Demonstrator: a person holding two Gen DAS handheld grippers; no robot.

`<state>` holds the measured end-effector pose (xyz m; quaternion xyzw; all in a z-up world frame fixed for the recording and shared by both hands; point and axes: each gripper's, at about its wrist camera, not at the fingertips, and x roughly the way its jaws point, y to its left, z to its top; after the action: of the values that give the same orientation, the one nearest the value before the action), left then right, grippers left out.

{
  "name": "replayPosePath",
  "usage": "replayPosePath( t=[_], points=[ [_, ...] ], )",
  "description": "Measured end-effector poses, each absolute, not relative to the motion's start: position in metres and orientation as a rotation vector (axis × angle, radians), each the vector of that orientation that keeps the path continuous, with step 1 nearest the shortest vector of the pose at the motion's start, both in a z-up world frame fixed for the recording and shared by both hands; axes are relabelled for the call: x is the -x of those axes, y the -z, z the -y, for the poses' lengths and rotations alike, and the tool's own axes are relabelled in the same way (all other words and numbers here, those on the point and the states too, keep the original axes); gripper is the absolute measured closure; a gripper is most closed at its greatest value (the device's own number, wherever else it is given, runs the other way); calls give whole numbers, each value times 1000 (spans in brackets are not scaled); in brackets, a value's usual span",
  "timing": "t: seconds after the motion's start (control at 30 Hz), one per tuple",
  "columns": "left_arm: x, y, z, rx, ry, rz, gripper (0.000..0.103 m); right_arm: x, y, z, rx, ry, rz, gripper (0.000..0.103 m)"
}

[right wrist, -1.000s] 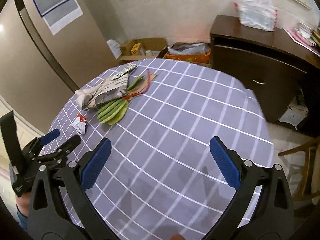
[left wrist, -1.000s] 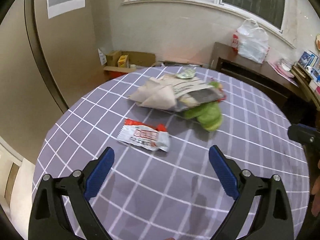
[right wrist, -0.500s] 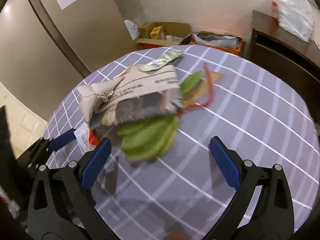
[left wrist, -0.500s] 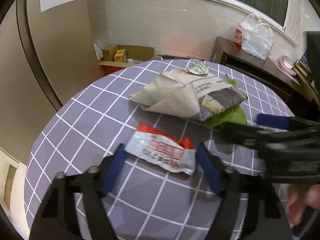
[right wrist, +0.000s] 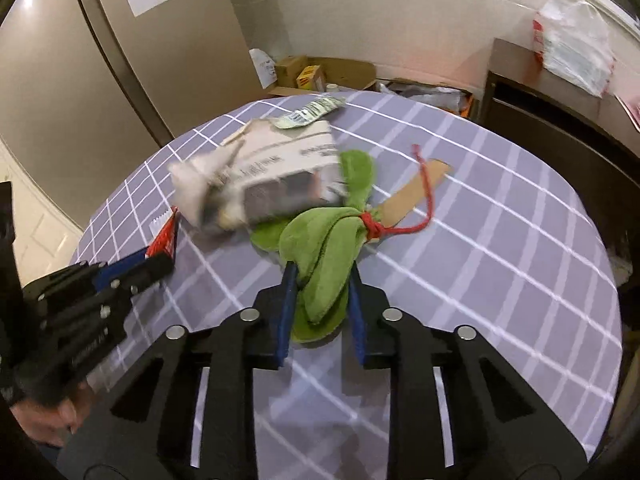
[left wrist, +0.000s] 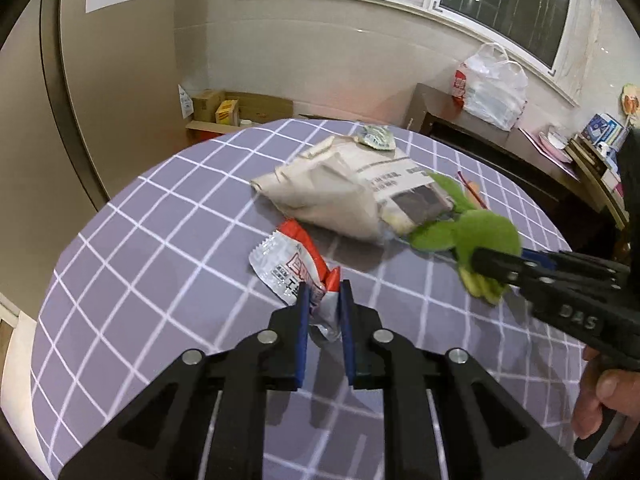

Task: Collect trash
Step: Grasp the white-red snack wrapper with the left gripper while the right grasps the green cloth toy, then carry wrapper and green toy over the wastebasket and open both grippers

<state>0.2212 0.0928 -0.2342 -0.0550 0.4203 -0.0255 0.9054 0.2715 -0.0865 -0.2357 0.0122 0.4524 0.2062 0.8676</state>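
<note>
Both grippers have come in from hovering wide over the checked tablecloth [left wrist: 132,264] to the litter. At lower centre of the left wrist view, the left gripper [left wrist: 324,300] is closing, its blue pads pinching the near corner of the red-and-silver snack wrapper [left wrist: 288,268]; so small a bite could let the slick foil slip out on lifting. Right of it lies the crumpled newspaper [left wrist: 344,188]. At lower centre of the right wrist view, the right gripper [right wrist: 322,288] is closing on the green leaf bundle [right wrist: 324,248], whose far end is tucked under the newspaper, so pulling may drag the paper or tear the leaves.
</note>
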Motion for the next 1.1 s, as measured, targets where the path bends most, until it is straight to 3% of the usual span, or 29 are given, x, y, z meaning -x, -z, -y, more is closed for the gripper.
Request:
replayPosePath(
  t=[0.63,1.1],
  points=[
    [-166,193,-31,78,197,-759,89,-189,189,209,-170,-417,-811,83],
    [-157,158,66,6,387,-691,89,-146,143,282,-207,-325,-676,83]
  ],
)
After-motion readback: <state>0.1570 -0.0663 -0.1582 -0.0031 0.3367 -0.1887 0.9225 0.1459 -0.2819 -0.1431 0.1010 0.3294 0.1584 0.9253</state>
